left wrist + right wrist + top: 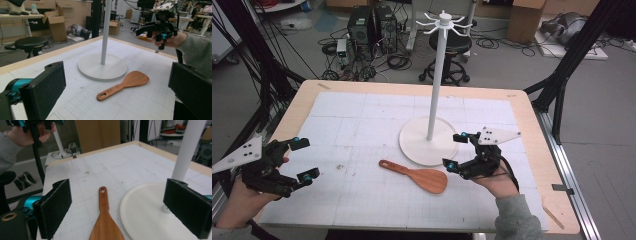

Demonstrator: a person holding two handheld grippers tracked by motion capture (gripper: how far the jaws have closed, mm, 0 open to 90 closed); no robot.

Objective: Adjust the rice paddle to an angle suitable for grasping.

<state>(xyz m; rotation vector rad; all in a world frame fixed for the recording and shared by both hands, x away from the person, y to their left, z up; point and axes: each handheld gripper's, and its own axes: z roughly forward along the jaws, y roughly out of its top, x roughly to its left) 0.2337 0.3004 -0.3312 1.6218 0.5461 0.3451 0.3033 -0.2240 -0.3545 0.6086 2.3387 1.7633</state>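
Nearest, at the table's front edge: right gripper [457,150] poised just beside the blade of the wooden rice paddle [417,176], jaws spread wide and empty, paddle lying between them in the right gripper view but touched by neither pad. Left gripper [303,159] well apart at the left side of the gridded mat [337,120], likewise open, holding nothing.

Paddle flat on the mat, just in front of the round white base of the hook stand [428,141], close to its rim, probably not touching. Long axis running across the table: broad blade toward the right gripper, slim handle with its hanging hole [102,190] pointing toward the left side and slightly away.

For a clean pick-up, probably best to lower until both pads straddle the blade's neck, keep clear of the stand's base, square the jaws across the width, then close firmly so the hole end stays free for a hook.

Farther off: white pole [435,80] rising to its ring of hooks [444,22].
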